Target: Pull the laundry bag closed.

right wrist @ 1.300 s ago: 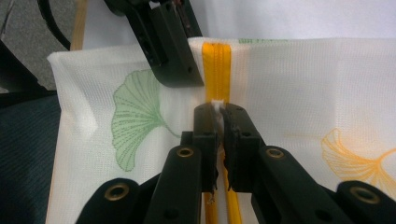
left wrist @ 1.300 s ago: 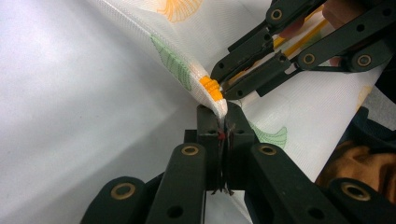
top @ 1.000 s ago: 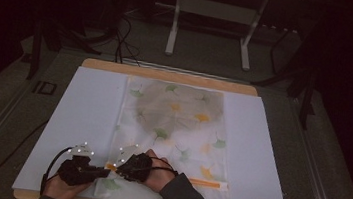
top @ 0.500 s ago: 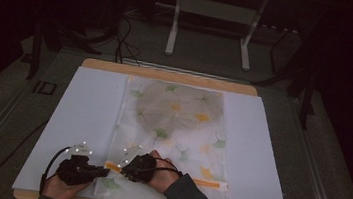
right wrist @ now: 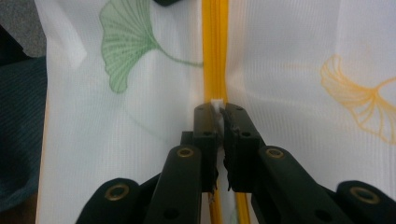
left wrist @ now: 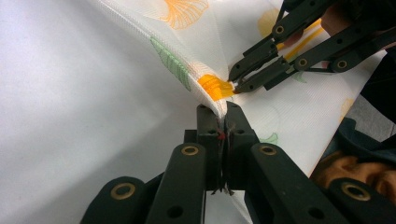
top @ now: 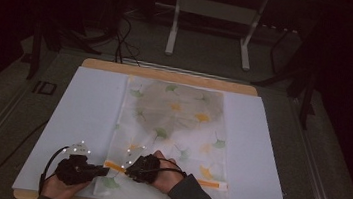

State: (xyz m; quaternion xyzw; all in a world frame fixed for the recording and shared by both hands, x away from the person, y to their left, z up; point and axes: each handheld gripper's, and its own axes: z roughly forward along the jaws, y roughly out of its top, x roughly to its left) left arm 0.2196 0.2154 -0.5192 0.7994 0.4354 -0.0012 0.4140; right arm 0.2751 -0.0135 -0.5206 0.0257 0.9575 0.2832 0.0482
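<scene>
A white mesh laundry bag (top: pixel 173 129) printed with green and orange ginkgo leaves lies flat on the white table cover (top: pixel 81 119), its orange zipper (right wrist: pixel 215 51) running along the near end. At about 7 o'clock on the table, the left gripper (left wrist: pixel 223 109) is clenched on the bag's edge beside the zipper's end. Just toward 3 o'clock of it, the right gripper (right wrist: pixel 216 108) is clamped on the white zipper pull (right wrist: pixel 216 101).
</scene>
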